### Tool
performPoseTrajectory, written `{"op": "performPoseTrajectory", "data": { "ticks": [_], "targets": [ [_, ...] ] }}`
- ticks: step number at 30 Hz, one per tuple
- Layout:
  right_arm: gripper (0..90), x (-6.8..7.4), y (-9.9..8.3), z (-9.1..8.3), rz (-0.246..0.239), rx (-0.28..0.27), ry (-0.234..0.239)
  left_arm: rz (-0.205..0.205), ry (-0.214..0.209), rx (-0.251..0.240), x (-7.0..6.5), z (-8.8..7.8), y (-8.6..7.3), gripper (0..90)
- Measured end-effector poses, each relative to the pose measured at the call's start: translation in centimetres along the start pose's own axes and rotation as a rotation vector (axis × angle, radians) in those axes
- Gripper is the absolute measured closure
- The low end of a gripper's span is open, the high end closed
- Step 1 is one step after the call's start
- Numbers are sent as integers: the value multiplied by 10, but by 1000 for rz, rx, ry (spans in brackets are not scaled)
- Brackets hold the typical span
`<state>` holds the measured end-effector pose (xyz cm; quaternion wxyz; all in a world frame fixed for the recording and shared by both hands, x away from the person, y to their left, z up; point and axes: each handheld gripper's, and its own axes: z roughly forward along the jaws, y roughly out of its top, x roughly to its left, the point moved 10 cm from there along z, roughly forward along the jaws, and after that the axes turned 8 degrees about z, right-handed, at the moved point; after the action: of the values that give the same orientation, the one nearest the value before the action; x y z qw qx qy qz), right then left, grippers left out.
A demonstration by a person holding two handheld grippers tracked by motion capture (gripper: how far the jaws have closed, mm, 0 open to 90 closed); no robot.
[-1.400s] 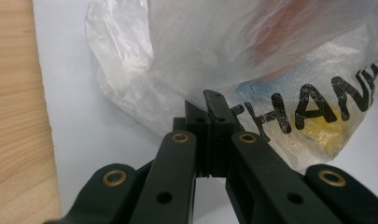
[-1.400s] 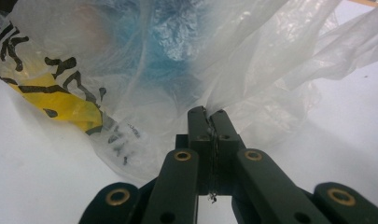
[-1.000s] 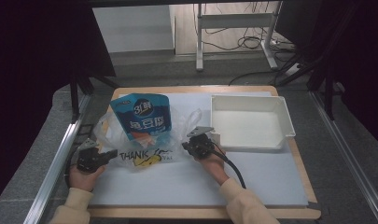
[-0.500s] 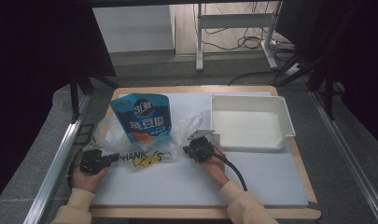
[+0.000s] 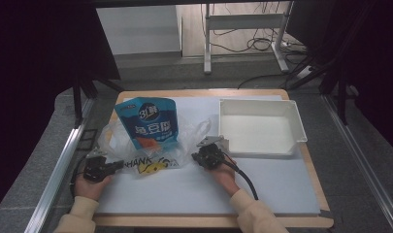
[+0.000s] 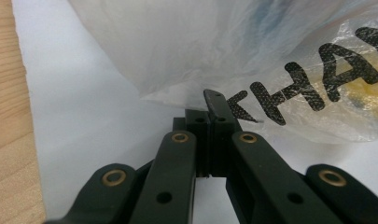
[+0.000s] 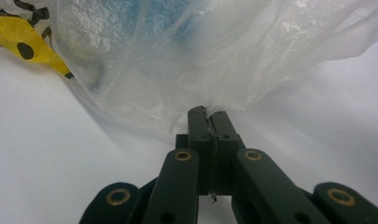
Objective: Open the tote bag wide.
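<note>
Low in the high view, your left hand (image 5: 90, 187) sat at the lower left and your right hand (image 5: 223, 174) just right of centre, both resting on the white mat (image 5: 194, 194). Your left gripper (image 5: 120, 165) pointed right along the mat, and in the left gripper view its jaws were pressed together on the lower edge of the clear bag (image 6: 233, 60), pinching thin film just left of the black "THA" lettering. Your right gripper (image 5: 200, 156) lay at centre, aimed up and left; in the right gripper view its jaws were likewise clamped tight on a gathered fold of the bag (image 7: 200, 60), with a yellow patch of print at the upper left of that frame. Between your two grippers the bag (image 5: 150, 145) lay flat on the mat, left of centre in the high view, its black lettering and yellow mark toward the near edge. A blue pouch (image 5: 149, 122) lay on or in the bag, its top sticking out past the far side; I could not tell which. Farther right, an empty white tray (image 5: 296, 124) stood on the mat, well apart from the bag. Beyond the wooden table (image 5: 199, 92), cables lay on the floor at the top of the frame.
</note>
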<state>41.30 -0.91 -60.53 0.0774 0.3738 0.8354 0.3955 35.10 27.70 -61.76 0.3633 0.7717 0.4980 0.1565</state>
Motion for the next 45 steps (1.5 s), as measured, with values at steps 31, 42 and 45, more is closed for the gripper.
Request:
{"op": "performPoseTrajectory", "data": {
  "ticks": [31,42,45],
  "targets": [
    [564,16,42,-87,66,-239,1,-5,-10,-24,-3,-4,2,900],
    [866,54,94,-82,-42,-235,43,-4,-10,-32,-5,-7,4,900],
    [873,49,99,-54,-46,-173,9,-3,-12,-36,-5,-7,4,900]
  ]
}}
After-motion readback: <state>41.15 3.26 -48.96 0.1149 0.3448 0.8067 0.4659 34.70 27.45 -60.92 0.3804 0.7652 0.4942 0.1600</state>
